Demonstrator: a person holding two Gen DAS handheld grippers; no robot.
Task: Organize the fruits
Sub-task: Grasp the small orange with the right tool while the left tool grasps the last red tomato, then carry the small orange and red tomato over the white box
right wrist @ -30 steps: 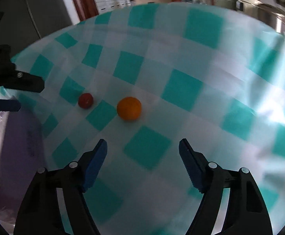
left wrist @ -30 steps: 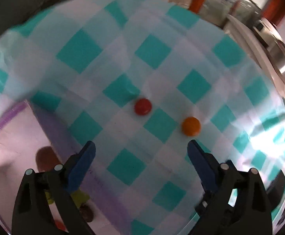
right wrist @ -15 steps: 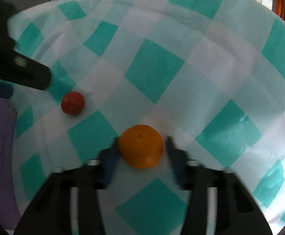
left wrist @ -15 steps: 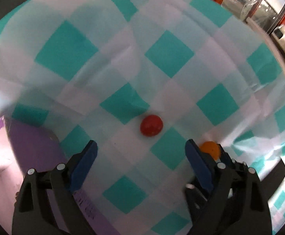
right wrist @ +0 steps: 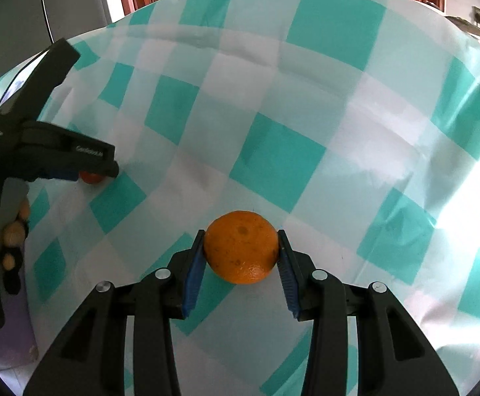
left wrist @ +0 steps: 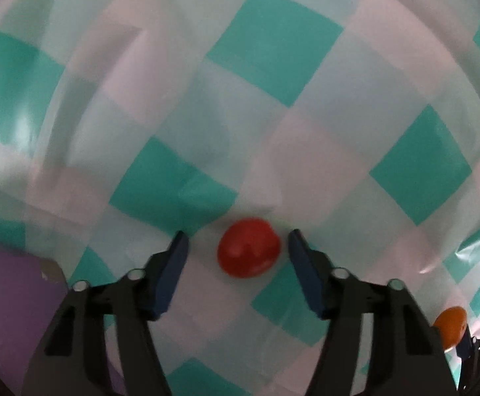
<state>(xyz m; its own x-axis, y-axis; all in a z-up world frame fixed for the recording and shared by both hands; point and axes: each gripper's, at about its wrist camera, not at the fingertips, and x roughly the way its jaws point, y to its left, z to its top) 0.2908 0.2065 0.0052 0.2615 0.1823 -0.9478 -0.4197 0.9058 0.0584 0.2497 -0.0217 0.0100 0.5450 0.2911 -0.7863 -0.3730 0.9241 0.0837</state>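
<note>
Left claw (left wrist: 235,247) has just been closing, pads apart; right claw (right wrist: 241,247) clamped.

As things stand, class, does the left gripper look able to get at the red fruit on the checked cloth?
Probably yes. The red fruit lies between the fingers of the left gripper, whose jaws have just been closing. Gaps remain on both sides and nothing blocks it on the checked cloth.

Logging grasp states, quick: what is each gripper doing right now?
Left gripper: open, just been closing around the red fruit, pads not touching.
Right gripper: shut on the orange.
</note>
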